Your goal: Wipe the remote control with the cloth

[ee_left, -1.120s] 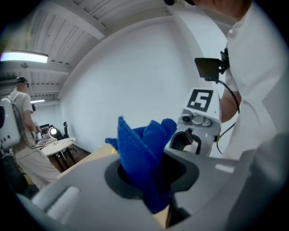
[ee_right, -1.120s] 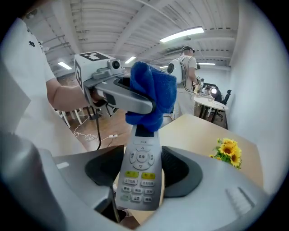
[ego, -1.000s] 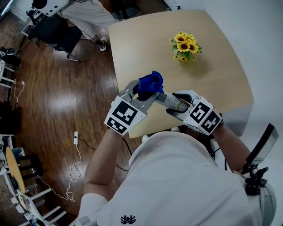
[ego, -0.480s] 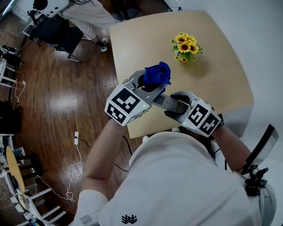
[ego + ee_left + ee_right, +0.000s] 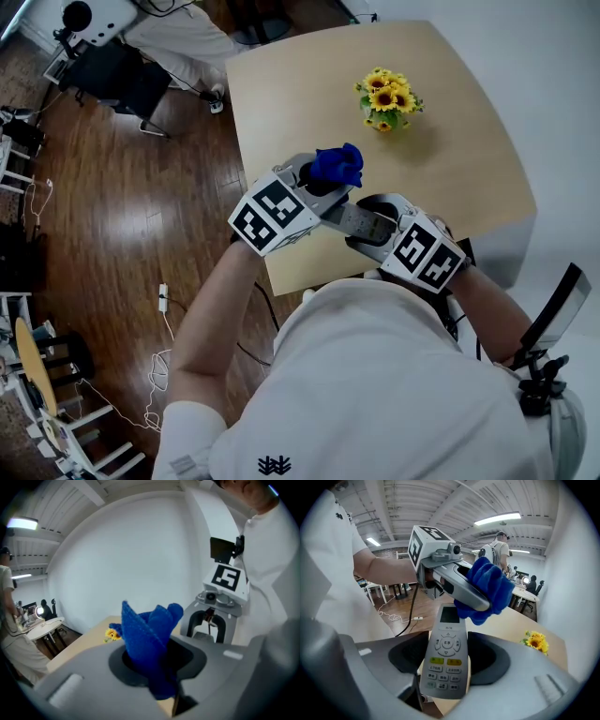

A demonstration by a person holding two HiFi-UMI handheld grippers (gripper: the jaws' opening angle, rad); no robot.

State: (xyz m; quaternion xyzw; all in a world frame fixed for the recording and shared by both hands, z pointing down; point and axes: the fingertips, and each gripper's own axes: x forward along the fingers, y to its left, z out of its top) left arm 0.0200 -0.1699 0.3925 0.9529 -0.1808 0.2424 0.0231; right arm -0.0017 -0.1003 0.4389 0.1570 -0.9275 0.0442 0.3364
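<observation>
Blue cloth pinched in left hand-held gripper, sunflowers beyond

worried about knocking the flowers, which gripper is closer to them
Left. The left gripper, gripping the cloth, sits nearest the flowers; the right gripper, holding the remote, is farther back toward the person.

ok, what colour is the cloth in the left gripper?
Plain bright blue. The cloth shows best in the left gripper view, between the jaws.
</observation>
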